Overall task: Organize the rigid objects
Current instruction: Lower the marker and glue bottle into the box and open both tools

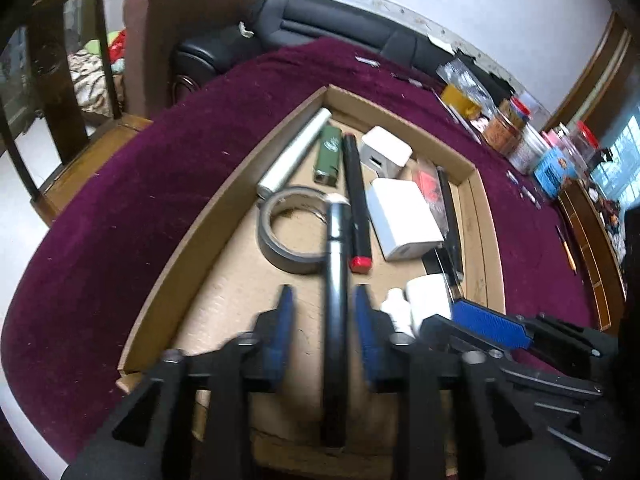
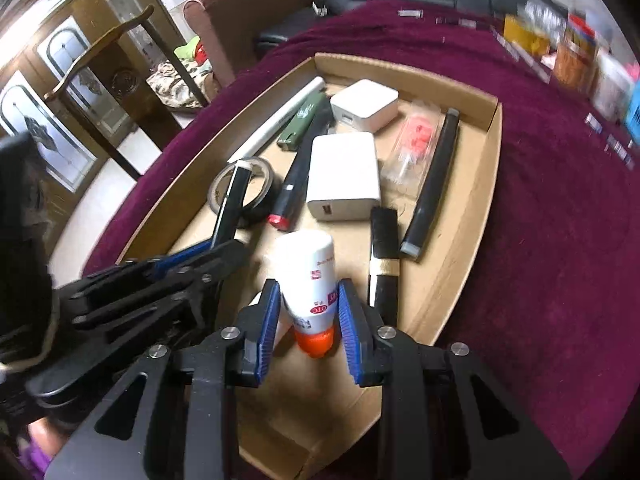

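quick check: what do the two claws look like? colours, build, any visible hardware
Both match. The left claw and right claw have matte black plastic frames with triangular cut-outs in the linkage arms, joined by round silver bolt heads. Each finger carries a flat blue pad with a finely ribbed face. No cables or printed markings show in either view, and no sleeve can be made out.

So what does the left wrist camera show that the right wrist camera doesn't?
Only the left wrist view: a black tube running between the left gripper's parted jaws, its far end on the tape roll.
Only the right wrist view: the right gripper shut on a white bottle with an orange cap.
Both: the cardboard tray, white charger, green lighter.
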Available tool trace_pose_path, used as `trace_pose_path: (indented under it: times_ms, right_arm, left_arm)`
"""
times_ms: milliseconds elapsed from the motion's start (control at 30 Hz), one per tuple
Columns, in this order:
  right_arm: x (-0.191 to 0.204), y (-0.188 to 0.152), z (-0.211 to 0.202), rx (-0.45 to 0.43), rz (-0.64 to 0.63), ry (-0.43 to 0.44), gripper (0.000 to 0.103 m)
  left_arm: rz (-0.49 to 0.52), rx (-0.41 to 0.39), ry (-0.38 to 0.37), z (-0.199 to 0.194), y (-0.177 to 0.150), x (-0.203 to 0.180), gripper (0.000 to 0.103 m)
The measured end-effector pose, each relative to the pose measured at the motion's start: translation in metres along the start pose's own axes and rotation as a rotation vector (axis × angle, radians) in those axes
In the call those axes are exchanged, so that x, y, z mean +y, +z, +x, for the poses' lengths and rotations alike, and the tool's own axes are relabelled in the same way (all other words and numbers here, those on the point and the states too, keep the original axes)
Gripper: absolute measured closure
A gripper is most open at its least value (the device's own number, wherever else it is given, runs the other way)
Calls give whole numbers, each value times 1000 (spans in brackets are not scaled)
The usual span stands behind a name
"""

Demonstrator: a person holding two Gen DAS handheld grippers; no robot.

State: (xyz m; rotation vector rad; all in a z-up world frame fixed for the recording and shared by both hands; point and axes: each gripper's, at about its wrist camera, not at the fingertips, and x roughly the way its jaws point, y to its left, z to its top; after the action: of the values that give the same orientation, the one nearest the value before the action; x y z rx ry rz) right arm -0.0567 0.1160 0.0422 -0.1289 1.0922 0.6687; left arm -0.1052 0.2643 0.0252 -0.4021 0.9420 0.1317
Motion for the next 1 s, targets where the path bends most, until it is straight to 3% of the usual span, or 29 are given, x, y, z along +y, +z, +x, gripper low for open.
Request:
trace_pose_path:
  times_ms: [67, 167, 300, 367, 467, 533, 633, 700, 800, 900, 1000]
  right_arm:
    - [-6, -1, -3, -15, 22, 12, 73]
    - [-19, -2, -14, -62, 70, 55, 49]
    - [-29, -7, -40, -173, 95, 57, 49]
    - [-33, -16, -60, -264, 81, -20, 49]
    - [-35, -34, -87, -400, 68, -161, 37]
    - [-38, -49, -100, -472, 98, -217, 29]
    - [-46, -66, -108, -539, 164, -247, 25]
    - [-50, -75, -109, -554, 204, -248, 24]
    - [-50, -79, -101, -520, 186, -262, 25]
    - [-50, -83, -100, -519, 177, -269, 25]
    - [-49, -89, -100, -507, 169, -284, 25]
  left_arm:
    - [-26, -29, -12, -6, 1, 4, 54]
    - [-45, -71, -21, -18, 0, 6, 44]
    - [1, -180, 95, -40, -5, -7, 43]
    - [32, -295, 208, -58, -9, -18, 42]
    - [50, -504, 330, -92, -22, -35, 19]
    - [44, -645, 339, -119, -34, -43, 1]
    - [63, -855, 314, -159, -54, -62, 1]
    - [115, -932, 270, -169, -61, -72, 1]
    - [165, -868, 292, -165, -58, -86, 1]
    - [143, -727, 234, -152, -47, -86, 1]
    - [102, -682, 289, -140, -41, -86, 1]
